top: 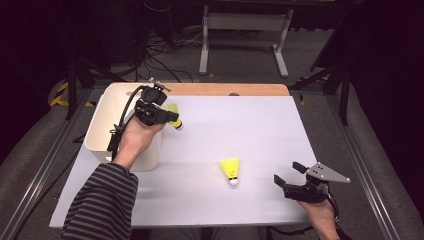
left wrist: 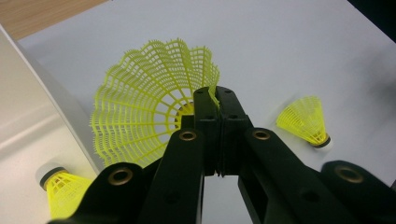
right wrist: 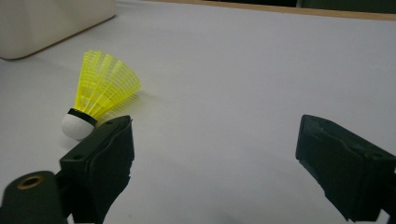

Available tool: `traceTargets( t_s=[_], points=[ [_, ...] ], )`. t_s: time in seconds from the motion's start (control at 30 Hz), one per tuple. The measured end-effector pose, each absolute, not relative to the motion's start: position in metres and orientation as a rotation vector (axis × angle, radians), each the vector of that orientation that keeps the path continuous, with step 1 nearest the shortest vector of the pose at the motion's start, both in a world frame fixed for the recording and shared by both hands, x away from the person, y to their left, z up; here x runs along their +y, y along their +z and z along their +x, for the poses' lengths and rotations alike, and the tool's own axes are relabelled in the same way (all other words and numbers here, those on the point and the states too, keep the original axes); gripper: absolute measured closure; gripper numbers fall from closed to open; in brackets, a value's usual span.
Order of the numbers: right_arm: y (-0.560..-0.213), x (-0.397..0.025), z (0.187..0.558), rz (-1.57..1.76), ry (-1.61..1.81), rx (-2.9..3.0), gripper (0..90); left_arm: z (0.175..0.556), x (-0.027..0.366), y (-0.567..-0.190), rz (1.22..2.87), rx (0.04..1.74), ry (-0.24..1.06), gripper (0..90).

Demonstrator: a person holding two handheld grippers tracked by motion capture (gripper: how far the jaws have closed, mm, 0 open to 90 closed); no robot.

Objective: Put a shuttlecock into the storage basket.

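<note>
Counting three shuttlecocks — one in bin [left wrist: 28, 121], one on table [top: 231, 171], one pinched by left gripper [left wrist: 215, 100].

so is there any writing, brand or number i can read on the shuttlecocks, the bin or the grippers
None: no readable text anywhere.
Held shuttlecock, shuttlecock on the table, one in the bin: plain yellow skirts, no print.
White bin: blank walls.
Left gripper, right gripper: plain black, no marking.
</note>
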State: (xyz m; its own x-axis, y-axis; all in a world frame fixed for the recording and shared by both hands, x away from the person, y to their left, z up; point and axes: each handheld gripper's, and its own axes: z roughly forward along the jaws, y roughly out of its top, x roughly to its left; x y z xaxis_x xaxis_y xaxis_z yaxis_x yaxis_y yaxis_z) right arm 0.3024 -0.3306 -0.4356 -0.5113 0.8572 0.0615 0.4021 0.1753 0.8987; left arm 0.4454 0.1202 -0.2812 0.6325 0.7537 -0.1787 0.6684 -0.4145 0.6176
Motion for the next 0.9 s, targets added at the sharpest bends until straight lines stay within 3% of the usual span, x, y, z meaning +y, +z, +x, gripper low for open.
traceTargets(
  t_s=[0.9],
  points=[
    [-0.436,-0.331,0.302,1.184,1.3,1.993,11.9,0.445,0.134,-0.278,2.165,1.132,0.191,89.4]
  ],
)
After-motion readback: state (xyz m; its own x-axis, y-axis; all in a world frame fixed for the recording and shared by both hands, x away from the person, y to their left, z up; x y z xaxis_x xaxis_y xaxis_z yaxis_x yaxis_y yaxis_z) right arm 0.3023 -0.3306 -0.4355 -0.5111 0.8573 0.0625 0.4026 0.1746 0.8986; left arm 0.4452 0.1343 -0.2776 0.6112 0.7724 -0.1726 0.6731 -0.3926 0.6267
